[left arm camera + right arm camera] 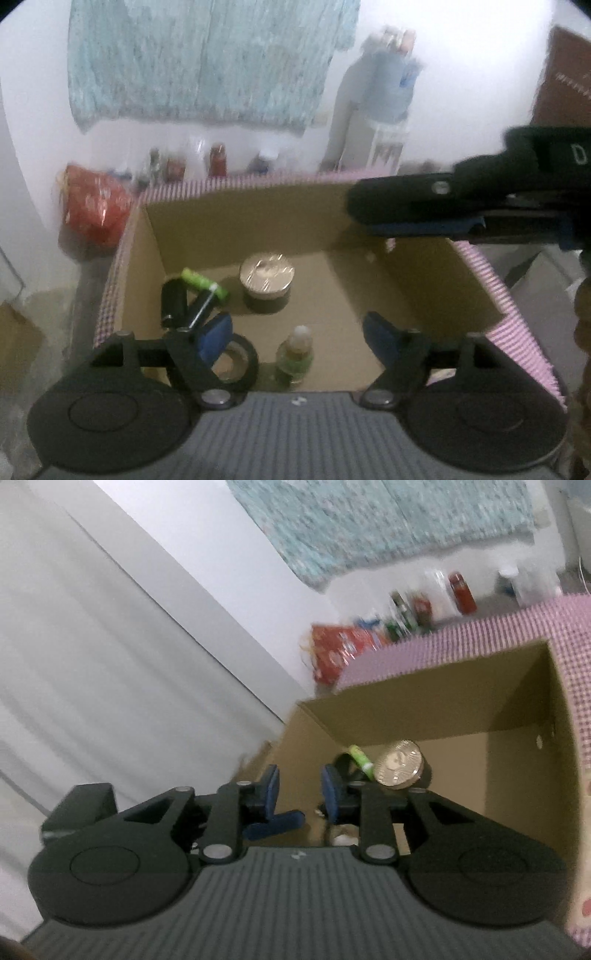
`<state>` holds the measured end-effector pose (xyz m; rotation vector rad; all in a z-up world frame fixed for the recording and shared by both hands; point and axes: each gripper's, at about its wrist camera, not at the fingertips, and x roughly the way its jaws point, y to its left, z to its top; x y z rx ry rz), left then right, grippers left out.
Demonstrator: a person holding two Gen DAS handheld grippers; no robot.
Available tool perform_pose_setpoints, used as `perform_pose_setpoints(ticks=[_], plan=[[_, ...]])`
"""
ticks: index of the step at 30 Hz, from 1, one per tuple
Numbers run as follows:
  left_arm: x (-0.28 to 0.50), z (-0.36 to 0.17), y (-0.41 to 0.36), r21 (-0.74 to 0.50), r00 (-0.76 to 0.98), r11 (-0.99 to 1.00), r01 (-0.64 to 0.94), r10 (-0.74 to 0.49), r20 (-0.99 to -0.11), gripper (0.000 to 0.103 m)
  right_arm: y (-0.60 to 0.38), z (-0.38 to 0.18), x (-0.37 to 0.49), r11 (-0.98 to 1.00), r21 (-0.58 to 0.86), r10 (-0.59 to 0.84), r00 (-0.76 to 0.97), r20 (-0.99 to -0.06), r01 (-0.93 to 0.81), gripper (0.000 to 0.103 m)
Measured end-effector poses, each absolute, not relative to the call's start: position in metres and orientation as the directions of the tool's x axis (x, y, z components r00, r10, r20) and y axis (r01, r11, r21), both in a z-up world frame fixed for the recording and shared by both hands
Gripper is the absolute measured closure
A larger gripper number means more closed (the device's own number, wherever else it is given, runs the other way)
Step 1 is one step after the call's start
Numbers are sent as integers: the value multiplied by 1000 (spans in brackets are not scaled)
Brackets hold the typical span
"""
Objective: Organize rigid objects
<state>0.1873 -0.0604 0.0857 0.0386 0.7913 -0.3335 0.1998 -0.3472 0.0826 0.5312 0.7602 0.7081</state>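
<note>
Box (424, 280) sits under your left gripper (295, 339), jaws wide apart, empty; small bottle (295, 356) stands upright just ahead between them (tape roll (232, 363) beside). Right gripper (300, 794) farther, jaws slightly parted, apparently empty.

An open cardboard box (424, 280), brown inside with pink-and-white checked outer flaps, holds the items. A round tin (266, 282) with a shiny gold lid stands upright near the middle of the box floor. To its left lies a hand grip exerciser (192, 299) with a black handle and a green handle, tilted against the left wall. A black tape roll (236, 363) lies flat at the near edge, and just beside it stands a small greenish bottle (295, 354) with a pale cap.
</note>
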Motion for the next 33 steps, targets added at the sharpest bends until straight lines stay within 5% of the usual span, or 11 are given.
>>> perform_pose_setpoints(ticks=[7, 16, 28, 33], plan=[[124, 104, -44, -115, 703, 923, 367, -356, -616, 2, -379, 111, 115, 610, 669, 753, 574, -322, -424, 58], [61, 73, -21, -95, 663, 942, 323, -296, -687, 1, -385, 58, 48, 551, 762, 780, 535, -324, -341, 55], [61, -3, -4, -48, 555, 978, 204, -156, -817, 1, -304, -25, 56, 619, 743, 775, 349, -527, -255, 54], [68, -20, 3, -39, 545, 982, 186, -136, -827, 1, -274, -43, 73, 646, 722, 759, 311, -573, -247, 66]])
